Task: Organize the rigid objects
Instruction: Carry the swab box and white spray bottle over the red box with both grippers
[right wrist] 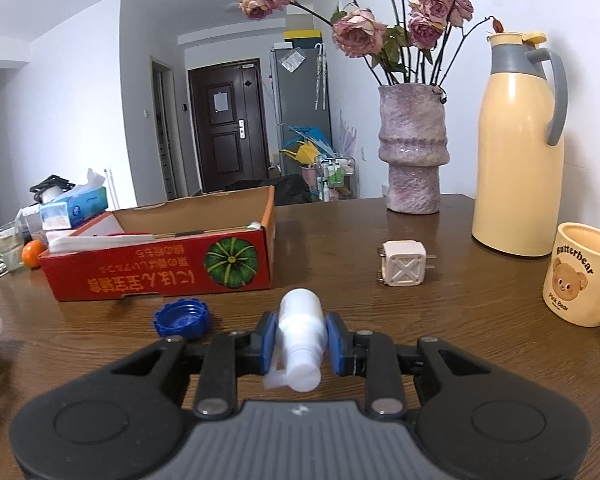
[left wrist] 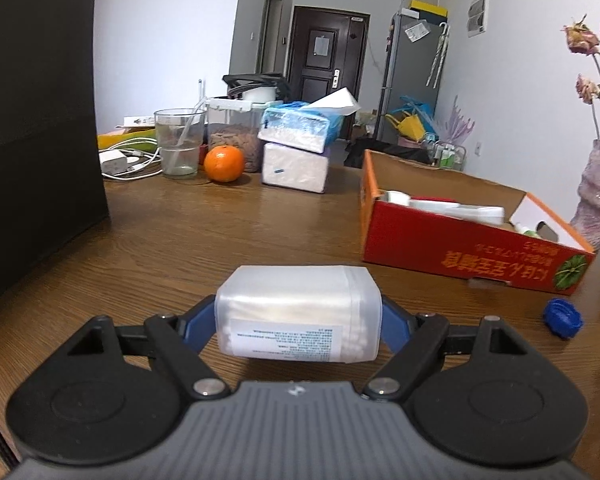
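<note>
A: Holding two things at once. The left gripper is clamped across the short sides of a swab box, and the right gripper is closed tight on a white bottle, gripped around its body with the nozzle end pointing back at the camera.

B: Where do they stand against the carton?

A: Both are carried above the table, short of the red carton. From the left wrist it lies ahead and to the right; from the right wrist, ahead and to the left. A few white items are already inside.

B: How will the box handle?

A: Light, I'd judge: thin translucent plastic packed with cotton swabs. The walls look as if they could flex, so a firm squeeze risks bowing them. The flat sides give the pads a fair seat.

B: And the bottle?

A: Small, stiff, smooth and round, so it may roll between the pads. Whether it is full I can't tell; it's opaque.

B: Anything loose?

A: A blue cap and a plug sit on the table, untouched.
</note>
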A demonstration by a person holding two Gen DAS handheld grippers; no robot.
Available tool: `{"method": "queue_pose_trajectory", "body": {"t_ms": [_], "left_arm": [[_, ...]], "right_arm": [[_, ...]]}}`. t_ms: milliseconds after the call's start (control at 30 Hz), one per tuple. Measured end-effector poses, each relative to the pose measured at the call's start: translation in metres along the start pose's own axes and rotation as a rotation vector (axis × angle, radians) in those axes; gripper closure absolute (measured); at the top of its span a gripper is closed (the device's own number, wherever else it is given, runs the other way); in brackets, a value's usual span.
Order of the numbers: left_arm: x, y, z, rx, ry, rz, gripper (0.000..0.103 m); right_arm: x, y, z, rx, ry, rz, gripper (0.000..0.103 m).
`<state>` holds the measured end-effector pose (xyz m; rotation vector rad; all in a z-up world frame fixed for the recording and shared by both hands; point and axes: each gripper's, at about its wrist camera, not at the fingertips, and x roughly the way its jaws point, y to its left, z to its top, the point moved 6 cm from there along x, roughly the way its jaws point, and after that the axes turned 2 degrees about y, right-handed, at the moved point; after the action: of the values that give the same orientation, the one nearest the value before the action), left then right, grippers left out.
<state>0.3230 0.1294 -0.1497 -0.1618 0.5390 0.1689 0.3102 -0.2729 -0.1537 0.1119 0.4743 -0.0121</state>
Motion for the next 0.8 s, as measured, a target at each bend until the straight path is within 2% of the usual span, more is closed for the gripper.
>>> {"method": "queue_pose_trajectory", "body": {"t_ms": [300,800], "left_arm": [[-0.011,-0.019,0.003,-0.040,-0.012,-0.070,0.020],[-0.028,-0.064,0.022,-0.018,-0.049,-0.142,0.020]], "right_arm": [[-0.001,0.019,0.000,-0.008,0.006,0.043,0.077],[-0.006,0.056,0.018,-0.021,-0.006,0.122,0.077]]}}
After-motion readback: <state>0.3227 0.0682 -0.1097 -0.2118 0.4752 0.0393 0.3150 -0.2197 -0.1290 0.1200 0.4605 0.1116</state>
